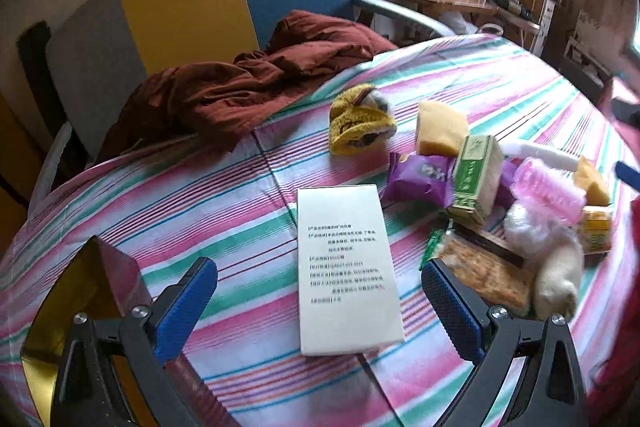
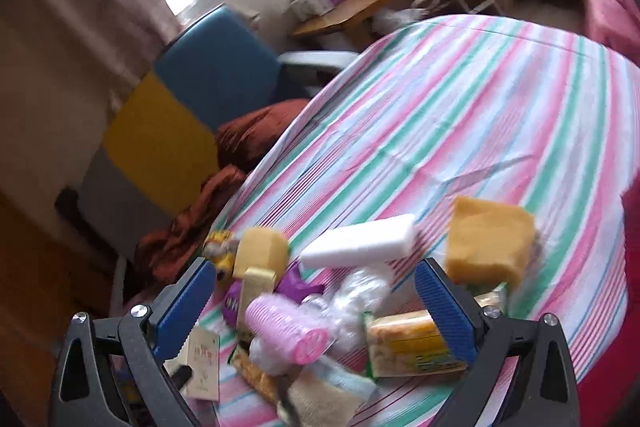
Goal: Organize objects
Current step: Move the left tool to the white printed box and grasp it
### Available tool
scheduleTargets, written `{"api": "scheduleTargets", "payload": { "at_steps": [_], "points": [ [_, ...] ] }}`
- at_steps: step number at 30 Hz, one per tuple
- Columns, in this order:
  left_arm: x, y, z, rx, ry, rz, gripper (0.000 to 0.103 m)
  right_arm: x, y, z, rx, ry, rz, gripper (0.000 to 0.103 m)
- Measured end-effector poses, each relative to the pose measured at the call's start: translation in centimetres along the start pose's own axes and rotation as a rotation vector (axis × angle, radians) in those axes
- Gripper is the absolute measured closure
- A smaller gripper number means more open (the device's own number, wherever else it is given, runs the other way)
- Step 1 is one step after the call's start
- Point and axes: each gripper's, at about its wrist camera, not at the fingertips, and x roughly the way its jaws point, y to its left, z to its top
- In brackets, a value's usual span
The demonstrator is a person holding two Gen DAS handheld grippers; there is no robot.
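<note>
- White box (image 1: 346,269) lies flat on striped desk (image 1: 460,75), between our left gripper (image 1: 318,291) jaws, spread wide, holding nothing.
- Right gripper (image 2: 314,301) jaws wide, empty, over clutter pile; pink roller (image 2: 286,327) between them.
- We judge: lower left, centre on box, close across short sides.
- Clutter at 2 o'clock from box.
- No container seen; gold object (image 1: 60,307) at 8 o'clock unclear.

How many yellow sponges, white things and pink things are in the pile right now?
Yellow sponges: 2, one by the knitted toy, one at the pile's far side.
White: 2, the flat box lying apart from the pile and the foam block.
Pink: 1, the hair roller.
Total: 5. Both grippers, left and right, are open and empty.
</note>
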Motion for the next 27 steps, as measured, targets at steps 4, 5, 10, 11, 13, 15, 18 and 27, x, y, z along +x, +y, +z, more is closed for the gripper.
{"api": "scheduleTargets", "payload": {
  "at_steps": [4,5,10,11,13,15,18,27],
  "points": [
    [1.8,-0.3,0.1,0.002,0.04,-0.018,0.022,0.3,-1.6,0.3,0.084,0.008,-0.021,0.001],
    [2.2,-0.2,0.1,-0.008,0.061,-0.044,0.035,0.5,-1.7,0.4,0.094,0.019,-0.024,0.001],
    [2.2,-0.1,-0.5,-0.042,0.054,-0.093,0.053,1.5,0.2,0.0,-0.012,0.064,-0.02,0.001],
    [1.8,-0.1,-0.7,-0.041,0.04,-0.091,0.053,1.6,0.9,-0.2,-0.057,0.069,-0.021,0.001],
    [0.6,-0.1,-0.9,-0.041,0.007,-0.098,0.053,1.7,1.8,-0.6,-0.119,0.074,-0.026,0.003],
    [-1.0,0.2,-1.2,-0.059,-0.029,-0.113,0.053,1.5,2.0,-0.6,-0.131,0.062,-0.029,0.006],
    [-3.1,0.7,-1.9,-0.09,-0.061,-0.139,0.053,1.3,1.2,-0.7,-0.097,0.075,-0.027,0.006],
    [-8.6,1.9,-5.1,-0.135,-0.118,-0.178,0.053,3.5,6.6,-3.3,-0.416,0.21,-0.053,0.009]
  ]
}}
